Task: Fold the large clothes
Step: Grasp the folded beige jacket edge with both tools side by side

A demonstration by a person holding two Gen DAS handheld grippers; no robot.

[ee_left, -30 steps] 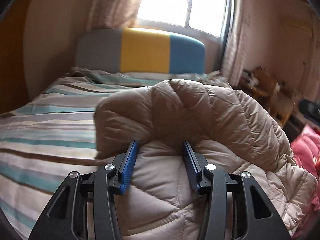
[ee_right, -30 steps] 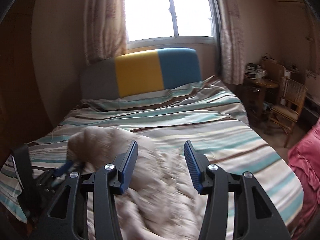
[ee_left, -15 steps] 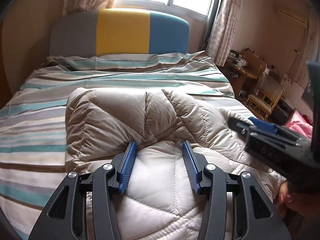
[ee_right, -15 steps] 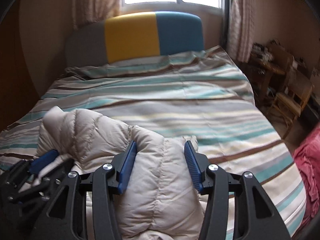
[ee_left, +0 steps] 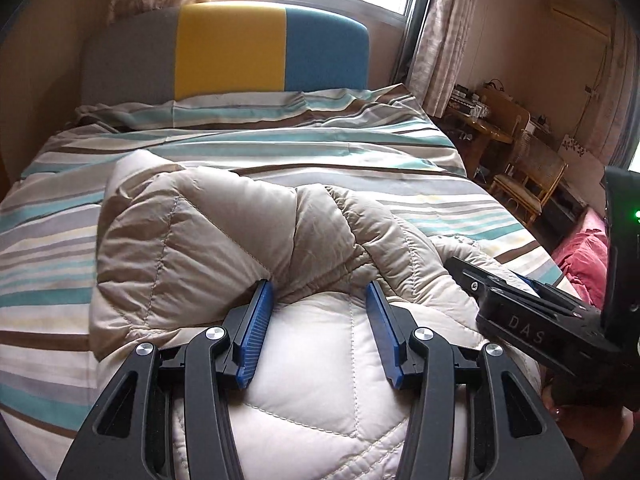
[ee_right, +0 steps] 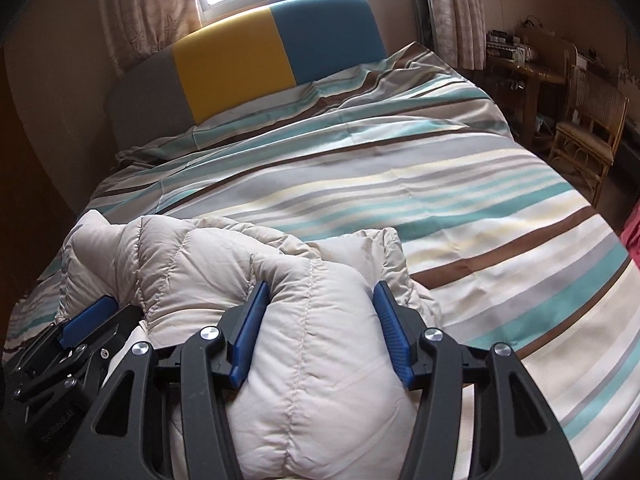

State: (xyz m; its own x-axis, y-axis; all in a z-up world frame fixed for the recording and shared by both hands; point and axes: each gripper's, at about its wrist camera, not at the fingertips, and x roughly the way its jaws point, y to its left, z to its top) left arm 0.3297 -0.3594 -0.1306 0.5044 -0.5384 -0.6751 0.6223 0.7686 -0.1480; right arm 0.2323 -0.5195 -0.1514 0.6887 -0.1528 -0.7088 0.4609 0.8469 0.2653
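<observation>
A beige quilted puffer jacket (ee_left: 192, 240) lies bunched on the striped bed cover (ee_left: 280, 140) near its front edge. My left gripper (ee_left: 318, 284) is shut on a thick fold of it, and padded fabric bulges between the blue pads. In the right wrist view the same jacket (ee_right: 188, 264) fills my right gripper (ee_right: 322, 283). Its jaws are opening, with both pads still pressed into the puffy fold. The two grippers sit side by side, right one at the jacket's right end. One blue pad (ee_right: 90, 314) of the left gripper shows at the lower left.
A grey, yellow and blue headboard (ee_left: 230, 48) stands at the far end under a bright window. Right of the bed are a wooden table (ee_left: 480, 120) and a wicker chair (ee_left: 528, 176). A pink-red cloth (ee_left: 580, 260) lies at the right edge.
Both grippers have come down toward the bed with the jacket, which now rests bunched on the cover. The right gripper has entered the left wrist view, and its jaws stand slightly wider.
</observation>
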